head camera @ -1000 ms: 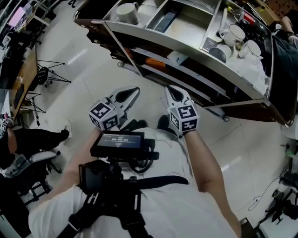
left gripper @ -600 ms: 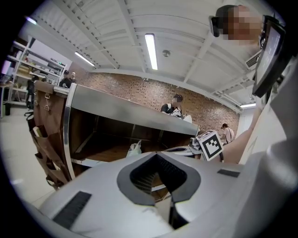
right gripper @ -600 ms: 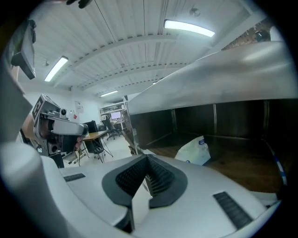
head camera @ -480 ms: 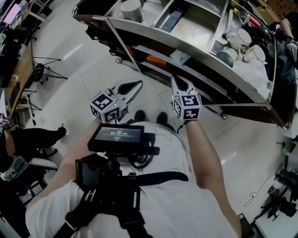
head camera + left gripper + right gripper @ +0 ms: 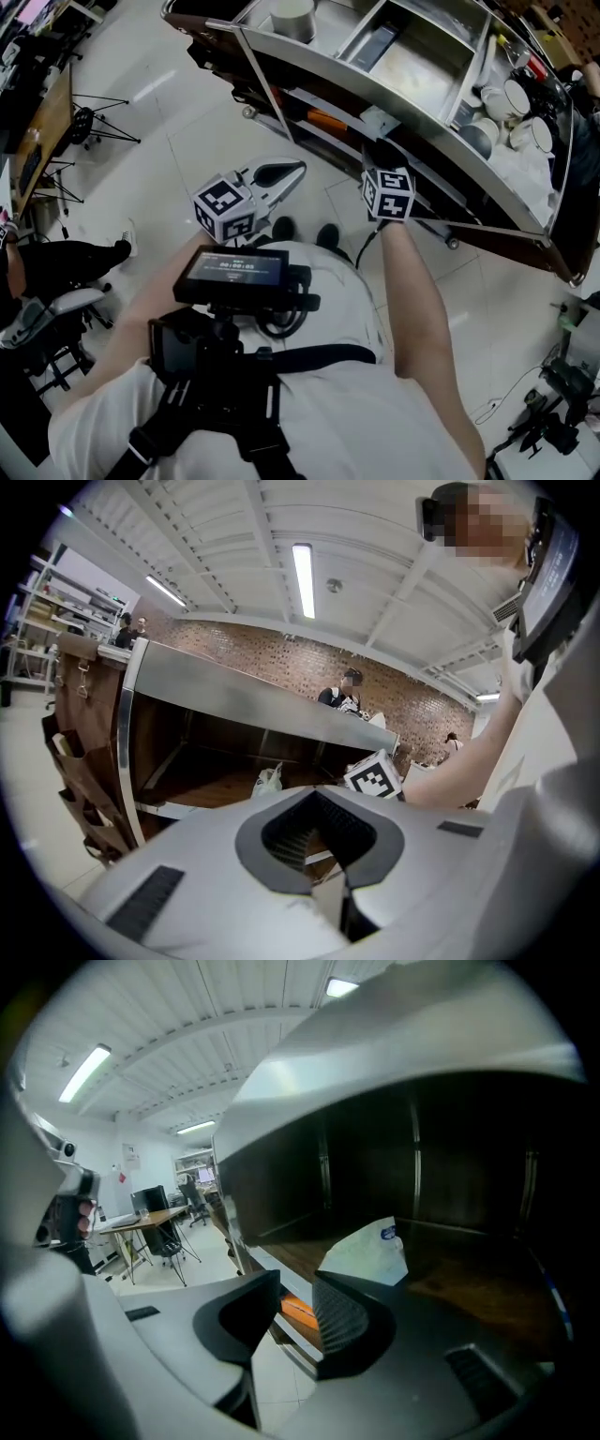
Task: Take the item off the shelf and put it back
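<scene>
The white pouch is lying on the dark wooden shelf of a wheeled rack, near the shelf's front edge. It is sitting at the centre of the right gripper view, just beyond the jaws. The right hand-held gripper is reaching in under the rack's metal top tier. Its jaws have just been opening and are standing well apart, with nothing between them and neither pad touching the pouch. Under the shelf's front edge, an orange thing is showing on a lower level.

In the head view the top tier is running across the upper part of the frame, split into compartments. The upper-left compartment is holding a white cup. The one beside it is holding a dark flat thing. At the upper right, white mugs and a grey bowl are crowding together in the end compartment.

The left hand-held gripper is hovering in front of the rack, left of centre in the head view. Its jaws are closed together on nothing. In the left gripper view a brown pocket organiser is hanging on the rack's end at the left of the frame. A small screen is sitting on the person's chest rig at the lower centre of the head view, above the pale tiled floor.
</scene>
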Demonstrator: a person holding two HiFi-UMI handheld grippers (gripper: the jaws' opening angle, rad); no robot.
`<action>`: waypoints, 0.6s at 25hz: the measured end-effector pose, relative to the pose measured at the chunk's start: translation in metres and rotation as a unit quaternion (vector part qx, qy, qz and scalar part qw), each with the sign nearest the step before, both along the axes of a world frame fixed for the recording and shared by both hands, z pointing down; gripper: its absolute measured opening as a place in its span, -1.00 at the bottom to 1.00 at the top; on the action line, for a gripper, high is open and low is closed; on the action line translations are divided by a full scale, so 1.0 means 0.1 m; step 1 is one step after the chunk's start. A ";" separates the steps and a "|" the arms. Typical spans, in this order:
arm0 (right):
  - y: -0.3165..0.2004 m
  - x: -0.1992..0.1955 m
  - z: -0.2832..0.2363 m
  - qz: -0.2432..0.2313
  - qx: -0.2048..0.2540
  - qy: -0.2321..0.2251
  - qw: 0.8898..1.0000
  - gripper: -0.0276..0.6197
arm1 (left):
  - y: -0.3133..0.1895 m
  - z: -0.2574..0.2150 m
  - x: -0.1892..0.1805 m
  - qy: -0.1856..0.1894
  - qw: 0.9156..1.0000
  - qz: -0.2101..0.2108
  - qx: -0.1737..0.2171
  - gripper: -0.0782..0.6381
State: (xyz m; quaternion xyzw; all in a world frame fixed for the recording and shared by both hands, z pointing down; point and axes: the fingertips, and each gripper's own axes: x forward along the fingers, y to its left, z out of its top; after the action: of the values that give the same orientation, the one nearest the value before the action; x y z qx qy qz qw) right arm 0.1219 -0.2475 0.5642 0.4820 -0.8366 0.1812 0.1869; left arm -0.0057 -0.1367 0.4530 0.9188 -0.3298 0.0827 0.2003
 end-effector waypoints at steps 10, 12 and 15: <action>-0.54 0.13 0.58 0.034 -0.044 0.081 0.995 -0.44 | 0.08 0.02 -0.27 0.003 1.000 -0.025 -0.010 -0.76; -0.57 0.12 0.66 0.026 -0.052 0.093 0.994 -0.44 | 0.11 0.04 -0.35 0.000 0.999 -0.033 -0.013 -0.75; -0.60 0.16 0.74 0.024 -0.063 0.108 0.992 -0.44 | 0.13 0.05 -0.43 0.000 0.999 -0.042 -0.017 -0.76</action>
State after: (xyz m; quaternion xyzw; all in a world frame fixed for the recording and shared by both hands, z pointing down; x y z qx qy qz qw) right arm 0.1383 -0.3072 0.6381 0.5062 -0.7866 0.1849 0.3014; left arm -0.0487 -0.1235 0.4585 0.9006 -0.3669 0.0801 0.2191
